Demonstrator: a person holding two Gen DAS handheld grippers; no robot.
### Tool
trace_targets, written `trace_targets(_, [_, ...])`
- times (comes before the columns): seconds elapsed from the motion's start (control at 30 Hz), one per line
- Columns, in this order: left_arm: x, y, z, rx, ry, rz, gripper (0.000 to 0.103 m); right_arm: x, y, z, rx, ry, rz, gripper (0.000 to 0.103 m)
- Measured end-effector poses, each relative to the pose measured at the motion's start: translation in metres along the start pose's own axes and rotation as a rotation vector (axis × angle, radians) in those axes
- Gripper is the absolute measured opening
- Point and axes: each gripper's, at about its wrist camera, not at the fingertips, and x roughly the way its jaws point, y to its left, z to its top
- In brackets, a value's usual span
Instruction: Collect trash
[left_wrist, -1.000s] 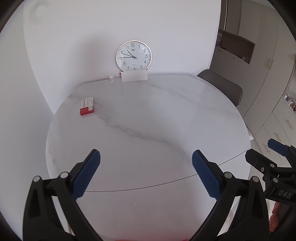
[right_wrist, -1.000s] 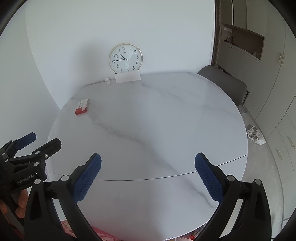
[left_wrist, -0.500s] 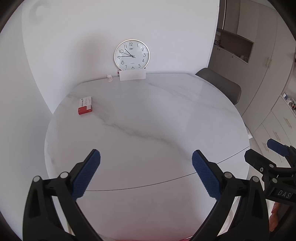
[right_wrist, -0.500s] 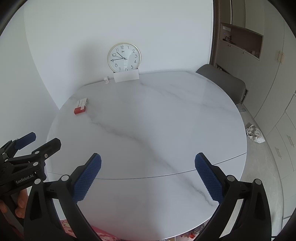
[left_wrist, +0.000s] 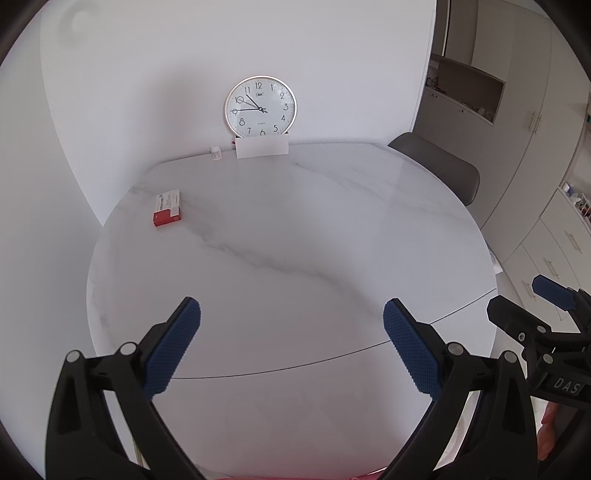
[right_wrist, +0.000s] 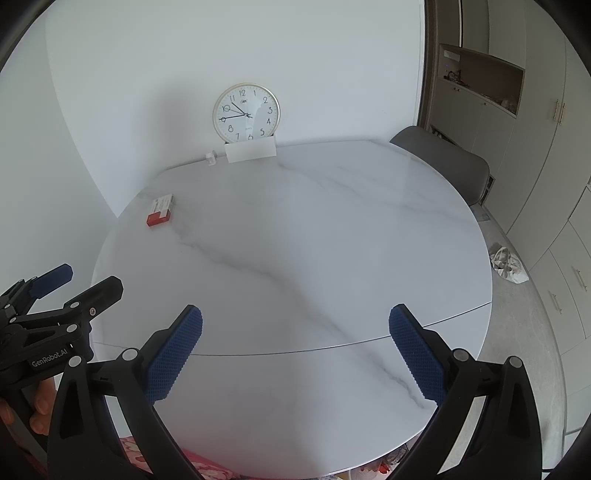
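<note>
Overhead, knurled blue tongs (left_wrist: 291, 345), round marble table (left_wrist: 295, 240)

Home dining room, marble table (left_wrist: 295, 258), chair (left_wrist: 443, 166), cabinets (left_wrist: 517, 147)

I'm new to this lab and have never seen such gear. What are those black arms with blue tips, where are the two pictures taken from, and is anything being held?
No robot arm here: a person holds a two-finger tool in each hand, and each tool carries a wide-angle camera looking forward along its fingers. One picture comes from the left tool, the other from the right tool; each also shows the other tool at its edge. The blue tips are grip pads. Both tools are open and hold nothing.

Below them is a round marble table. On it lie a red and white box, a clock leaning at the wall behind a white card, and a small white bottle. On the floor to the right lies a crumpled bag.
</note>
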Motion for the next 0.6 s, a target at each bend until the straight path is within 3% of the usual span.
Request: trace_targets(0.6, [0.0068, -0.0042, -0.0008, 0.016, 0.014, -0.005, 0.095, 0.0043, -0.0042, -0.0005, 0.011, 0.007, -0.006, 0.1])
